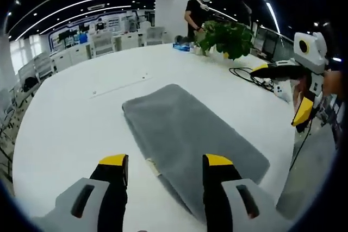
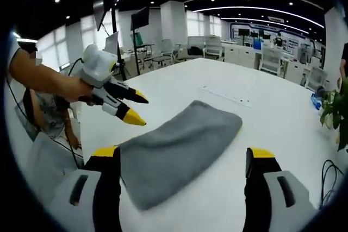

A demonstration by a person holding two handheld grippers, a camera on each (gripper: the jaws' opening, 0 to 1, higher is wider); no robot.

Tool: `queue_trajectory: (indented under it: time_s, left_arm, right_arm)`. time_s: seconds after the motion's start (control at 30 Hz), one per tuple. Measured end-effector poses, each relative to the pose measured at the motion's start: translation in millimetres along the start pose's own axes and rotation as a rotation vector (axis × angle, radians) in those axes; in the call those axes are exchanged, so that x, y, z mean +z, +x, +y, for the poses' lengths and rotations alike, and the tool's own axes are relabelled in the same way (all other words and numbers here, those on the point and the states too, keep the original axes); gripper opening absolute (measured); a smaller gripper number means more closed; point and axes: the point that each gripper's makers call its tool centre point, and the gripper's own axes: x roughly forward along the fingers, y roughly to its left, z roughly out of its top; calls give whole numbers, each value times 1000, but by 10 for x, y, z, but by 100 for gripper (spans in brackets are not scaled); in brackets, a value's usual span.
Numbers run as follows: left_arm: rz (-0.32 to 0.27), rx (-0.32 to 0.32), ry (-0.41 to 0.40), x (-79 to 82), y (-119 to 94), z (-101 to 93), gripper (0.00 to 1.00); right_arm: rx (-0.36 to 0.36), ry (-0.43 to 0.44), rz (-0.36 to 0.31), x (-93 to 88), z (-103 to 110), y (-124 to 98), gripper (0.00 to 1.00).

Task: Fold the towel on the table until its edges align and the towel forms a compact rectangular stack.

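Grey towel (image 1: 187, 142) flat on white table (image 1: 65, 134), already an elongated rectangle, reaching from centre toward 5 o'clock. Left gripper (image 1: 166, 175) and right gripper (image 2: 185, 175) both spread, empty, hovering. Probably between folds; next needs pinching one short edge

One grey towel (image 1: 185, 134) lies on one white table (image 1: 70, 118), and a single small white tag (image 1: 153, 165) shows at the towel's near edge in the left gripper view. Two grippers are counted, the left gripper (image 1: 165, 173) and the right gripper (image 2: 182, 162), each with two yellow-tipped jaws standing apart. One leafy potted plant (image 1: 228, 37) stands at the table's far side, one blue object (image 1: 182, 46) lies beside it, one tangle of black cable (image 1: 247, 75) rests near the table's edge, and one person in black (image 1: 194, 12) stands beyond the plant.
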Motion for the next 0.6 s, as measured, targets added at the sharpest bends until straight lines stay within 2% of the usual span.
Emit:
queue_trajectory:
  time_s: [0.17,0.4,0.6]
  left_arm:
    - [0,-7,5,-13,67,23,48]
    - [18,-35,18,-55,216,13,36]
    - [38,-63,16,-87,345,5,25]
  right_arm:
    - [-2,12,-1,-87,51,-39,93]
    - [20,-33,24,-276,206,-43,87]
    - [39,-30,27,-354,277,-20,81]
